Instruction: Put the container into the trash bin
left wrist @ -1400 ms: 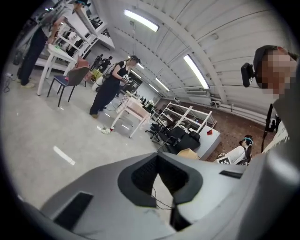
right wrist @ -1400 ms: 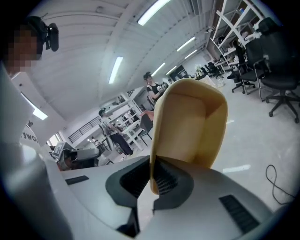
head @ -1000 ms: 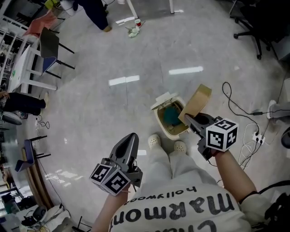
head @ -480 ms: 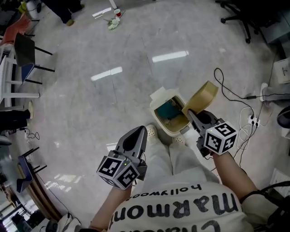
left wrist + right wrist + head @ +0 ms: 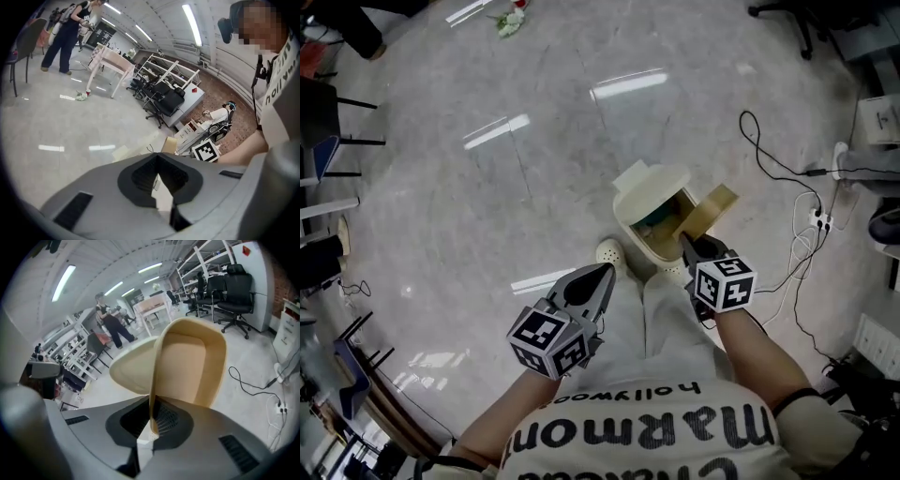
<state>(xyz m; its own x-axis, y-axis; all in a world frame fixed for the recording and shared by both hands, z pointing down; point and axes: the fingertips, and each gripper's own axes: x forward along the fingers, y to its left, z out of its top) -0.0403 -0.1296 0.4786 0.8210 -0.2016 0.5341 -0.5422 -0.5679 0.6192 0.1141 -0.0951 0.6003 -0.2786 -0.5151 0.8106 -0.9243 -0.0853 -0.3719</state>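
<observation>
A tan, shallow container (image 5: 705, 210) is held upright by its rim in my right gripper (image 5: 687, 242), which is shut on it. In the right gripper view the container (image 5: 190, 362) fills the middle, and the bin's cream lid (image 5: 133, 369) shows just behind it. The cream trash bin (image 5: 656, 242) stands on the floor right in front of the person's shoes, lid (image 5: 651, 189) tipped up, with the container at its right rim. My left gripper (image 5: 598, 278) hangs to the bin's left, shut and empty; in the left gripper view its jaws (image 5: 159, 176) meet with nothing between them.
Black cables (image 5: 769, 155) and a power strip (image 5: 818, 220) lie on the floor right of the bin. Office chairs (image 5: 806, 23) stand at the far right, a dark chair (image 5: 323, 155) and desks at the left. Litter (image 5: 508, 22) lies far ahead. A person (image 5: 65, 33) stands farther off.
The view has shifted so the bin sits closer. My right gripper has brought the container down against the bin's right rim. The bin lid stands more upright. The left gripper stayed shut.
</observation>
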